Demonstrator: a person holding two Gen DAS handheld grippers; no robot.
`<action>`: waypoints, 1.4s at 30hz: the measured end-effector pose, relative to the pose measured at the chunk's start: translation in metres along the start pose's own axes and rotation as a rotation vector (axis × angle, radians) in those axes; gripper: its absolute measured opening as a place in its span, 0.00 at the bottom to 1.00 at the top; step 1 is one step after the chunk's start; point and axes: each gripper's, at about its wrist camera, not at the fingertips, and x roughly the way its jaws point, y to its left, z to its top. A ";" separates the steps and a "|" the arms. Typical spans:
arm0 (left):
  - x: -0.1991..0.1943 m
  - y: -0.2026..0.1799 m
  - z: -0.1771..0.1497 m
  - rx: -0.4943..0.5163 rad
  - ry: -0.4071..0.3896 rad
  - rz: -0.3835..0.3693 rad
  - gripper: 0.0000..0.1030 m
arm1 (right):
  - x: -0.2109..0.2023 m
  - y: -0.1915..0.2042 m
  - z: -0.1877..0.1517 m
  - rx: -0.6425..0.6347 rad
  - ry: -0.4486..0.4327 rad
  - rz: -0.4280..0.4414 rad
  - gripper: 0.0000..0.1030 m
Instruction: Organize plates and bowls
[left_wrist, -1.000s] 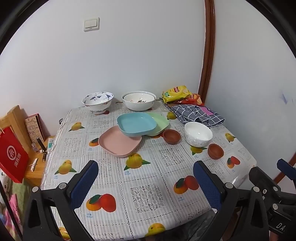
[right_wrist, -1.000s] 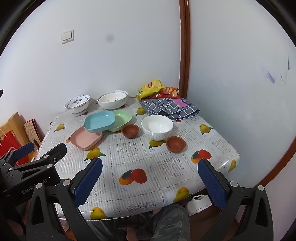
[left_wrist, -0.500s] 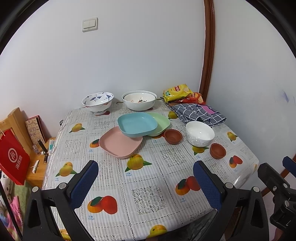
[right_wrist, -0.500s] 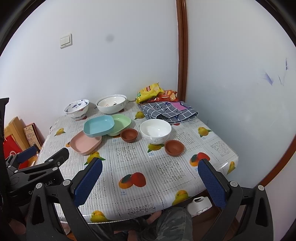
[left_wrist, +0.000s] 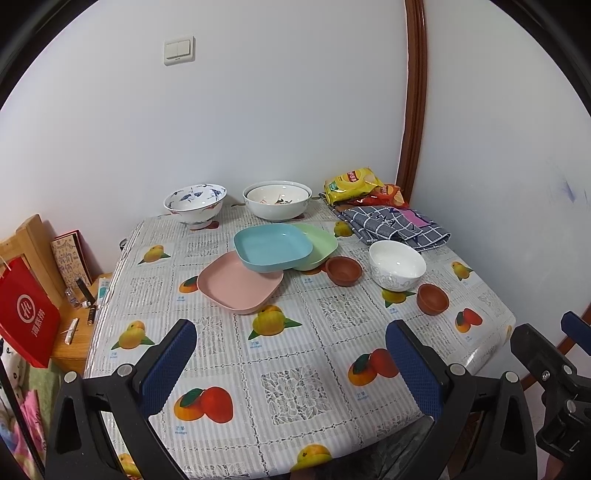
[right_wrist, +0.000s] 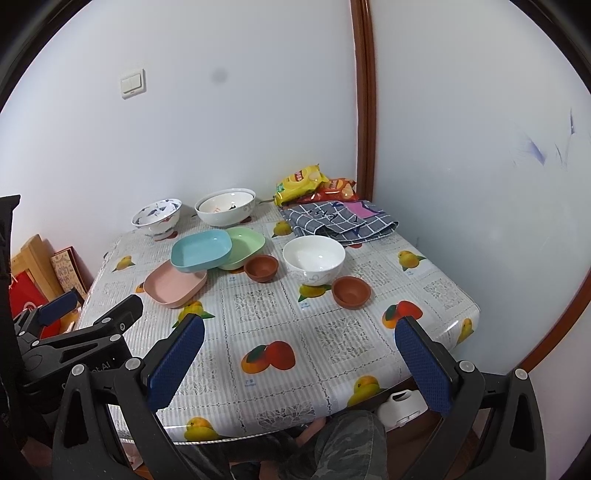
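On the fruit-print table (left_wrist: 295, 384) a blue plate (left_wrist: 271, 246) rests tilted on a pink plate (left_wrist: 236, 284) and a green plate (left_wrist: 320, 243). A white bowl (left_wrist: 397, 264) stands between two small brown bowls (left_wrist: 343, 269) (left_wrist: 432, 298). A blue-patterned bowl (left_wrist: 194, 201) and a large white bowl (left_wrist: 277, 199) stand at the back. My left gripper (left_wrist: 291, 354) is open and empty above the near table edge. My right gripper (right_wrist: 299, 349) is open and empty over the near right part; the white bowl (right_wrist: 314, 258) lies ahead of it.
Snack bags (left_wrist: 354, 184) and a checked cloth (left_wrist: 395, 223) lie at the back right corner. A low wooden stand with a red bag (left_wrist: 26, 321) sits left of the table. Walls close the back and right sides.
Both grippers have drifted slightly back and upward, so the table sits a little lower and farther in each view. Nothing on the table has moved.
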 end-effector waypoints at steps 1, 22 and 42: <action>0.000 0.000 0.000 0.001 0.000 0.000 1.00 | -0.001 0.000 0.000 0.001 -0.002 0.000 0.99; -0.003 0.004 -0.005 -0.004 -0.010 -0.006 1.00 | 0.001 0.000 -0.001 0.015 -0.004 -0.007 0.99; 0.039 0.006 0.013 0.013 0.035 -0.004 1.00 | 0.034 0.001 0.006 0.028 0.006 -0.004 0.99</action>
